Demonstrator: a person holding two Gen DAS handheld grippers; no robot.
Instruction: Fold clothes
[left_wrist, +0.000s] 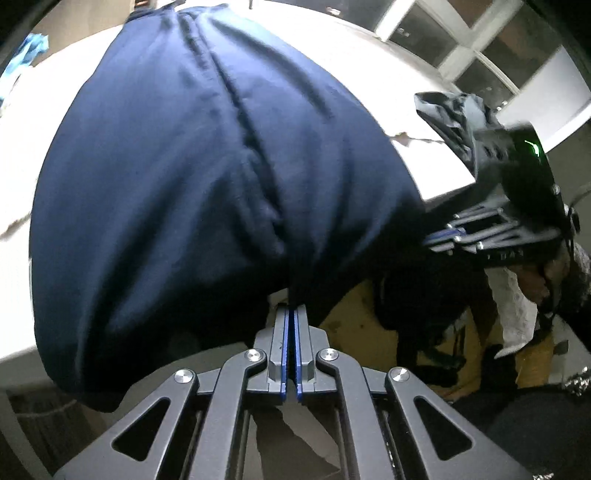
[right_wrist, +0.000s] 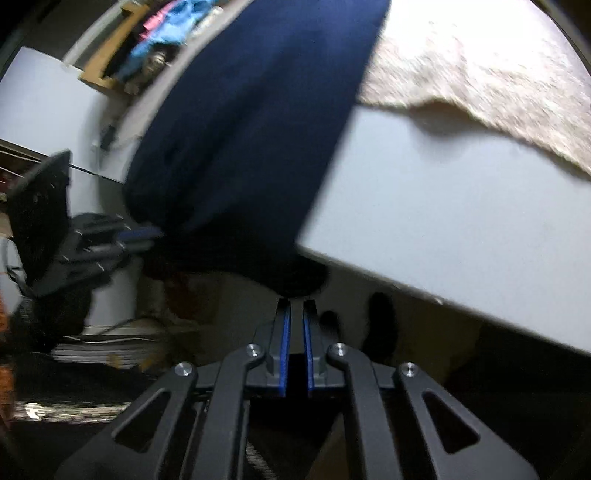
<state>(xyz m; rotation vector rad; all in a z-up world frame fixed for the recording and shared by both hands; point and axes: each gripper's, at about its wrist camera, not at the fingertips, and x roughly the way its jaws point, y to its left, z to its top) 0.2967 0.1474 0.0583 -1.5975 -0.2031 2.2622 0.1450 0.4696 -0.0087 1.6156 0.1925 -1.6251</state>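
A white, flat-topped counter (left_wrist: 369, 74) is seen in both wrist views, and a large navy-blue cloth garment (left_wrist: 207, 166) is spread across it, with its near hem draped over the counter's front edge. A beige, fuzzy-textured cloth (right_wrist: 480, 70) is laid on the counter just beside the garment on the far right of the right wrist view. A heap of light-blue and pink clothing (right_wrist: 166, 33) is visible beyond the counter, well apart from the garment. The left gripper (left_wrist: 294, 314) is closed, its blue-lined pads pressed together on the hanging hem of the garment. The right gripper (right_wrist: 296, 306) is nearly closed, a narrow gap being left between its pads, and the garment's dark edge is met at its tips; whether the cloth is pinched there cannot be told.
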